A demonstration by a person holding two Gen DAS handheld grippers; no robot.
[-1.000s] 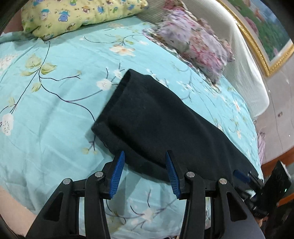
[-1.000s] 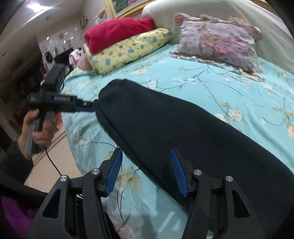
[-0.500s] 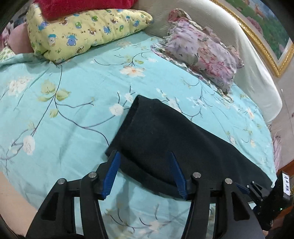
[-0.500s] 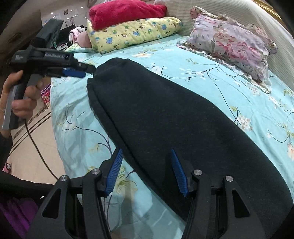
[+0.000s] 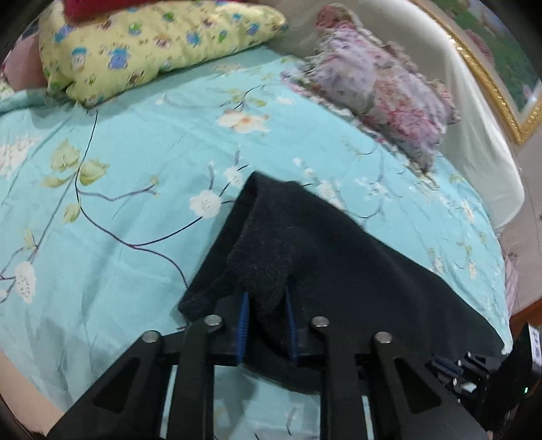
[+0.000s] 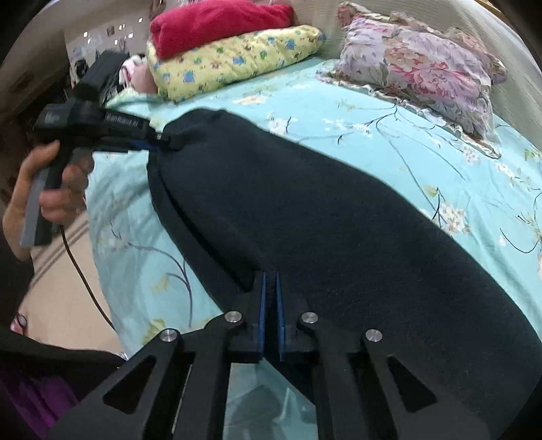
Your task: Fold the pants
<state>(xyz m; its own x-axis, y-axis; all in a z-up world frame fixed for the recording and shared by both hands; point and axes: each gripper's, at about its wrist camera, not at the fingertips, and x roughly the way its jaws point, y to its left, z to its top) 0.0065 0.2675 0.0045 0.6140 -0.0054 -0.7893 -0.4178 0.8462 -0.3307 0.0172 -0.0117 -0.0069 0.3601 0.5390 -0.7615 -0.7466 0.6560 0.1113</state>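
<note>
Pants (image 6: 332, 216), black and laid as 1 long folded strip, lay across the turquoise floral bedsheet (image 5: 135, 162), running along the near edge of the bed. At 1 end of the pants the left gripper (image 5: 266, 304) had its 2 blue-padded fingers (image 5: 243, 321) clamped on a bunched-up corner of the fabric, which rose off the sheet into a small peak (the rest of that end sagged flat beside it). The same gripper showed in the right wrist view (image 6: 159, 140), held in the person's left hand (image 6: 54, 189), its tip pinching the far end of the pants. At the nearer end, the right gripper (image 6: 270, 287) had its fingers drawn almost together on the edge of the pants; whether cloth sat between the pads was hidden. Beyond the pants lay a yellow patterned pillow (image 6: 237, 57) with a red blanket (image 6: 216, 23) on top, and a pink floral pillow (image 6: 420, 67) beside it.
</note>
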